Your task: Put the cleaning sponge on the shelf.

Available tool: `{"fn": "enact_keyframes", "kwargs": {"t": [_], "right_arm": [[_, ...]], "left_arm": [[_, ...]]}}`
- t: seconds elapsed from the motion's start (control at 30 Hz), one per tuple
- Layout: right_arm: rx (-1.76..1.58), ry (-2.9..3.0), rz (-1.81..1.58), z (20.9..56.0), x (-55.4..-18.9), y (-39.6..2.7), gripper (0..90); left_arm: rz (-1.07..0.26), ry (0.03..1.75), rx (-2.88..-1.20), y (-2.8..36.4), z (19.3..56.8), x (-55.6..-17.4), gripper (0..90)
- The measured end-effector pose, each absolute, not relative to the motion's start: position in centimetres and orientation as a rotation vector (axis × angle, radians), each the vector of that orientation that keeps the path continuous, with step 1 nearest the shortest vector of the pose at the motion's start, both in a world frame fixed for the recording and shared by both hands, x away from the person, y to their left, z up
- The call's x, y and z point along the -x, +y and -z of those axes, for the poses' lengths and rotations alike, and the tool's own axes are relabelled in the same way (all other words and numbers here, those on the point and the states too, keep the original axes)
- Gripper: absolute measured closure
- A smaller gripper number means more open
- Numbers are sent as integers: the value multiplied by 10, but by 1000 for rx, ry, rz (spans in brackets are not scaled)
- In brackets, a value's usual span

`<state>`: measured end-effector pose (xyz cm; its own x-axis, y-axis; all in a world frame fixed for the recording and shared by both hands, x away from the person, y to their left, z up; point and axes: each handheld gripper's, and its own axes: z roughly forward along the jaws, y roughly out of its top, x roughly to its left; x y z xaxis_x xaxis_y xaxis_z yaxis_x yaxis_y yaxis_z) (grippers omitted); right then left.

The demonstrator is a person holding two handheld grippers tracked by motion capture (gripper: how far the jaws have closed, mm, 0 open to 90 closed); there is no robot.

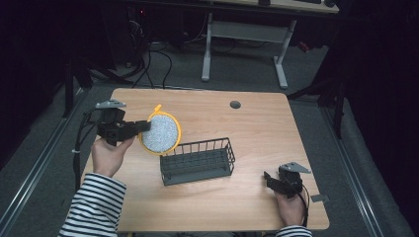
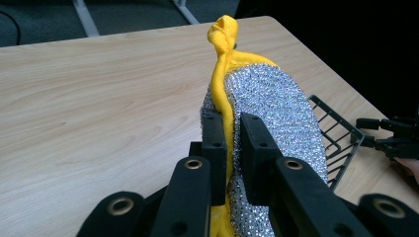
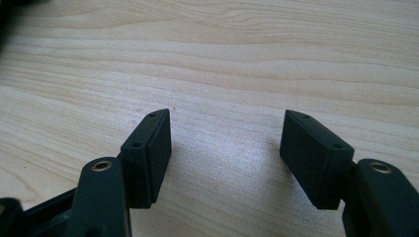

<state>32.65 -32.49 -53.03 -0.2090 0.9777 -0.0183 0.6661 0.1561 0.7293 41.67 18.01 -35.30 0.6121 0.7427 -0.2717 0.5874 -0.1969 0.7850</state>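
- Striped sleeve (image 1: 94,207), black and white, lay nearest the camera at the near left of the high view, with the person's left hand (image 1: 109,154) rising from it.
- Left gripper (image 2: 230,148): jaws were closed tight on the yellow rim of a round scrubbing pad (image 1: 159,134), held on edge above the table's left side.
- Scrubbing pad, second listing (image 2: 281,118): silver glittery mesh face, yellow fabric border, and a yellow hanging loop (image 2: 224,30) at its far end. In the high view it sat just left of the wire basket's far-left corner; whether it touched the basket could not be told.
- Wire basket (image 1: 197,161): dark grey, rectangular, open-topped, standing near the middle of the table. Its interior seemed to hold a gridded floor, though the dim picture left this uncertain. One corner of it appeared behind the pad in the left gripper view (image 2: 341,128).
- Right gripper (image 3: 225,143): jaws stood wide apart with nothing between them, low over bare wood at the near right of the table. In the high view (image 1: 269,178) it was held by the right hand (image 1: 290,207), well apart from the basket.
- Table (image 1: 257,123): light wood grain, with a round grey cable port (image 1: 235,104) near the far edge.
- White desk frame (image 1: 244,44): stood on the grey floor beyond the table.
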Motion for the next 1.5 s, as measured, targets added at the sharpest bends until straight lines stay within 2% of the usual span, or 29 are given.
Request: {"fn": "enact_keyframes", "kwargs": {"t": [0.27, 0.7, 1.5], "right_arm": [[-1557, 1942, -825, 530, -327, -325, 368], [-1556, 1943, -822, 530, -326, -325, 367], [-1557, 1943, -823, 530, -326, -325, 366]], "left_arm": [[-189, 1020, -1939, 152, 361, -422, 825], [-250, 989, -2016, 121, 379, -423, 823], [-278, 982, -2049, 112, 404, -414, 804]]}}
